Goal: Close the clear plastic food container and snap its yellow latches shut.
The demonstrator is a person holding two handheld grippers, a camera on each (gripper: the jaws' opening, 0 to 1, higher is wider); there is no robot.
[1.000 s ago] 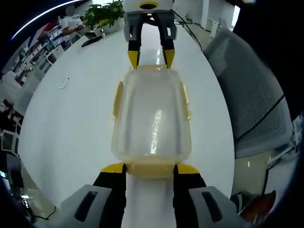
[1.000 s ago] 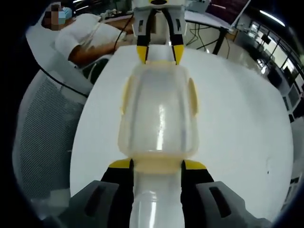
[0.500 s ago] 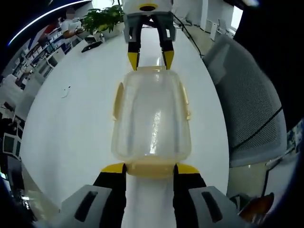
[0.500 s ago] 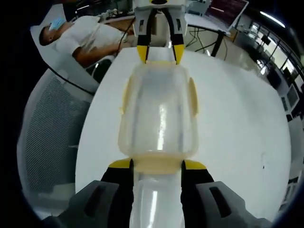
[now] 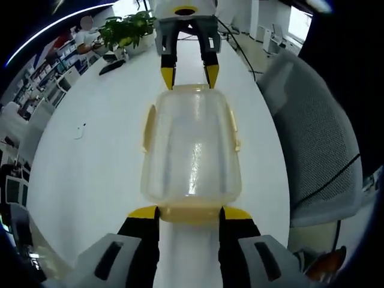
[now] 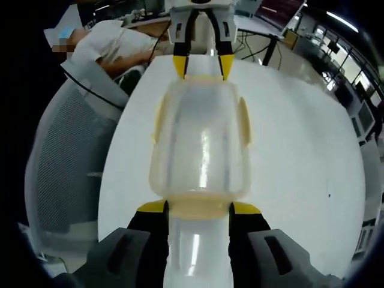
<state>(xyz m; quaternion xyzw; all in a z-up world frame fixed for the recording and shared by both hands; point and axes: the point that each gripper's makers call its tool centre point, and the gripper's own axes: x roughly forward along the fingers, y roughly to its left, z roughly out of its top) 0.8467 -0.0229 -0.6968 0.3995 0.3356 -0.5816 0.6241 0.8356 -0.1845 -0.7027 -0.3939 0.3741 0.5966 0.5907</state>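
Two tools faced each other across a clear plastic container (image 5: 192, 150) that lay with its lid on upon a white counter (image 5: 90, 156). In the left gripper view, the left tool (image 5: 189, 213) had its yellow-tipped jaws spread wide at the near end of the container, one tip at each side of the yellow latch (image 5: 191, 213) there, the tips touching or just beside it; I could not tell whether they pressed it. At the far end the right tool (image 5: 186, 72) came in from the top, its jaws also apart, tips at the far latch edge. Yellow latches (image 5: 147, 126) lay along both long sides of the container. A grey mesh chair (image 5: 312, 138) stood just beside the counter on one side, and potted plants (image 5: 123, 27) sat at its far end.

In the right gripper view, the same container (image 6: 201, 144) lay between the right tool (image 6: 198, 210) near the camera and the left tool (image 6: 201, 63) at the far end. Both pairs of jaws stood open, holding nothing, tips at the end latches. A mesh chair (image 6: 66, 156) stood beside the counter (image 6: 300, 150), and a person in a white top (image 6: 114, 42) leaned back behind it
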